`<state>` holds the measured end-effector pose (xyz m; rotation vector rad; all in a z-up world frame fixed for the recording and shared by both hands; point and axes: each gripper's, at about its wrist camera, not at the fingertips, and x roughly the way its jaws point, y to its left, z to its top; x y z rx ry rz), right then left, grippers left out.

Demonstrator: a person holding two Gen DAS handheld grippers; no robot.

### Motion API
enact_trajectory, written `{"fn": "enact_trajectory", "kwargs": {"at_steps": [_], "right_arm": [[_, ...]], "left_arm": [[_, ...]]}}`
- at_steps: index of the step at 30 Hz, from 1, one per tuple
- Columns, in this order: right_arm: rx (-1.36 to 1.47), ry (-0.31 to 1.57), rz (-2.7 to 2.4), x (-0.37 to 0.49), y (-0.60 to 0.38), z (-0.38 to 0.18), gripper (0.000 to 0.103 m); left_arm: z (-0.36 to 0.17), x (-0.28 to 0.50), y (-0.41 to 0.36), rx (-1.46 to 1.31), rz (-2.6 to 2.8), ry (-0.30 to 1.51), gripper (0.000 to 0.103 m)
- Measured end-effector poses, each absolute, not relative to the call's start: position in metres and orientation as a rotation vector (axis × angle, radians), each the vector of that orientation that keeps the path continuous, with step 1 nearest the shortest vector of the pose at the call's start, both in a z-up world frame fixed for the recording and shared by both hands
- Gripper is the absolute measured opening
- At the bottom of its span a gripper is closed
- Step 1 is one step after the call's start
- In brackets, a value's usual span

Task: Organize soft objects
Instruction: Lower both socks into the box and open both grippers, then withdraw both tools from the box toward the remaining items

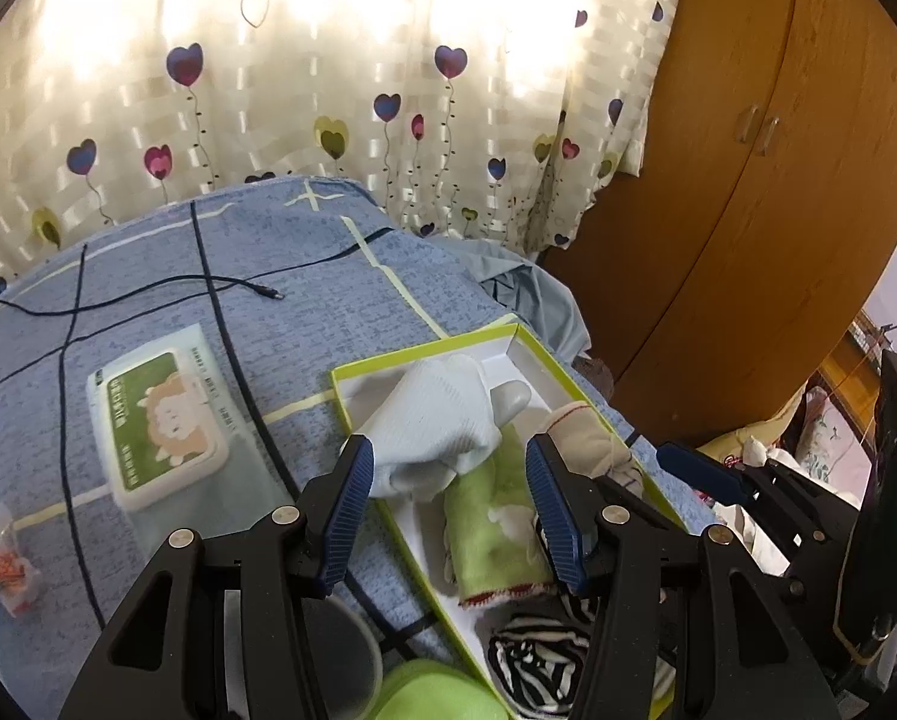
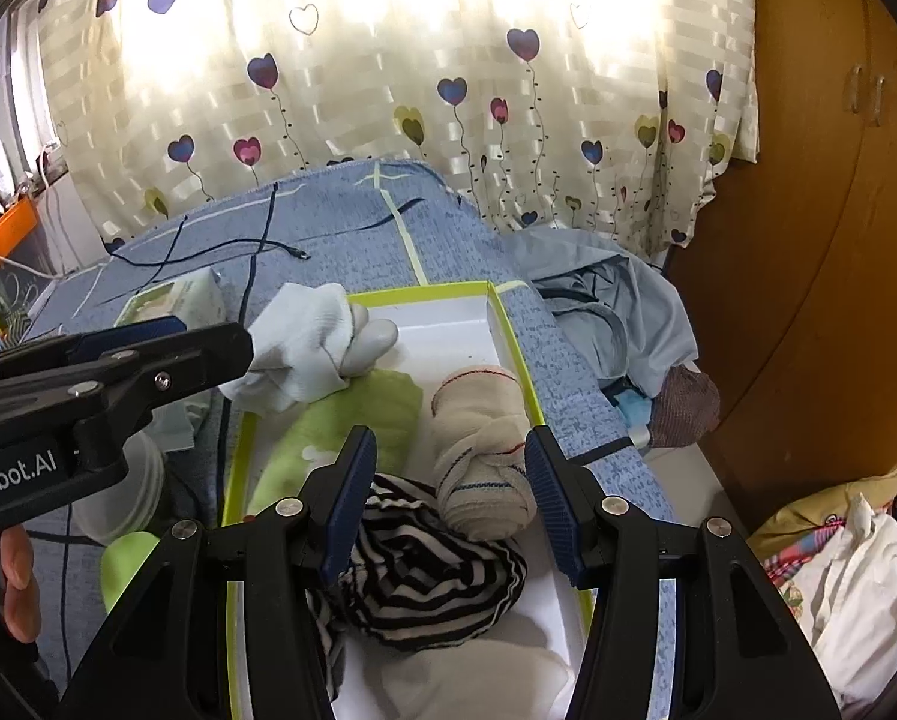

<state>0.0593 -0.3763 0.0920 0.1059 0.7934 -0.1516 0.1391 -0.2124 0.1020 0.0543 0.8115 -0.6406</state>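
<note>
Apparently the sorting was well along: the green-rimmed box (image 2: 511,336) on the blue bedspread (image 1: 304,276) already held a green towel (image 2: 352,414), a striped garment (image 2: 436,576) and a rolled cream sock (image 2: 484,456). A pale blue-white cloth (image 2: 304,348) lay across the box's left rim, half in and half out. Both tools hung above the box with nothing between their pads: the left gripper (image 1: 448,510) stood moderately wide over the cloth and towel, the right gripper (image 2: 448,498) wide over the sock and stripes.

By my judgement the next move called for tucking that overhanging cloth fully inside the rim, into the bare white floor at the box's far end. Limp fabric would likely slump, so a low pinch near its middle seemed wise.

Left of the box lay a wipes packet (image 1: 160,420) and a black cable (image 1: 226,288); beyond its right side sat crumpled grey-blue clothing (image 2: 616,306). The cable ran close beside the box's left wall and might snag.
</note>
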Motion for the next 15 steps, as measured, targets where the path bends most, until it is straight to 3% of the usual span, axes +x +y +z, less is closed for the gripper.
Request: {"fn": "enact_trajectory", "kwargs": {"at_steps": [15], "right_arm": [[0.091,0.734,-0.097,0.035,-0.337,0.112,0.054]], "left_arm": [[0.117,0.102,-0.158,0.027,-0.582,0.762,0.052]]}}
